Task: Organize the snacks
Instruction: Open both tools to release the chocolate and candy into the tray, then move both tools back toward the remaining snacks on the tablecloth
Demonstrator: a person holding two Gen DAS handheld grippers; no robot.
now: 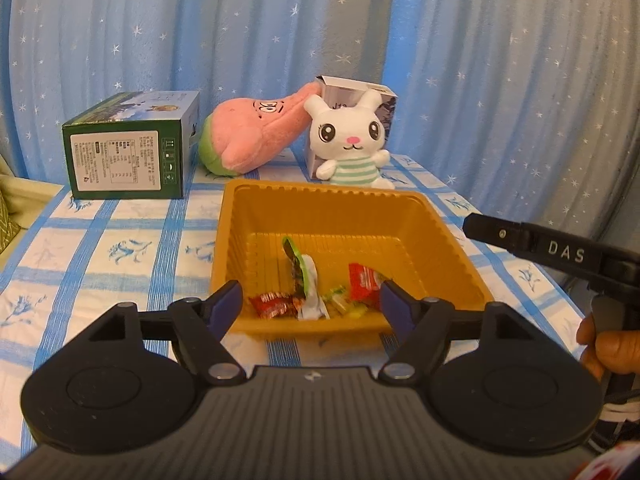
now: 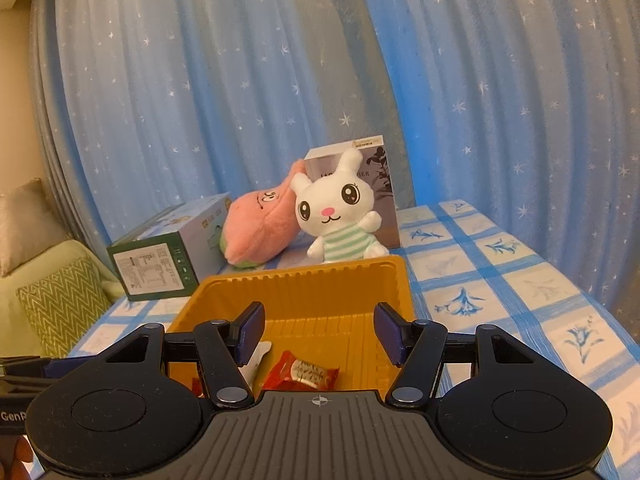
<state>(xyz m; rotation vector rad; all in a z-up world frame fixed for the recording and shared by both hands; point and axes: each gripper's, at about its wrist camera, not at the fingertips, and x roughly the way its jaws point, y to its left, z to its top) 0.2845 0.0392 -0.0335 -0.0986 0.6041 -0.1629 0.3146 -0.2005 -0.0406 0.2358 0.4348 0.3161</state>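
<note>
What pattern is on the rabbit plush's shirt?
Mint-green and white stripes on the rabbit plush, clearest in the right wrist view.

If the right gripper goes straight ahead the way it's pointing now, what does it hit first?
Probably the far wall of the orange tray. The right gripper is open and holds nothing, above the tray's inside where the red snack packet lies below its line. Depth is hard to judge; if it clears the rim, the white bunny plush comes next.

The worktop (image 1: 120,248) is covered by a white cloth checked with blue stripes and printed with blue flowers. An orange ribbed plastic tray (image 1: 440,236) is set on it at the near middle. Behind the tray, a green printed carton (image 1: 128,152) is laid at the left, a pink and green plush toy (image 1: 248,136) is leaned beside it, and a white plush rabbit in a striped shirt (image 1: 352,140) is seated before an upright grey-white box (image 1: 384,104).
</note>
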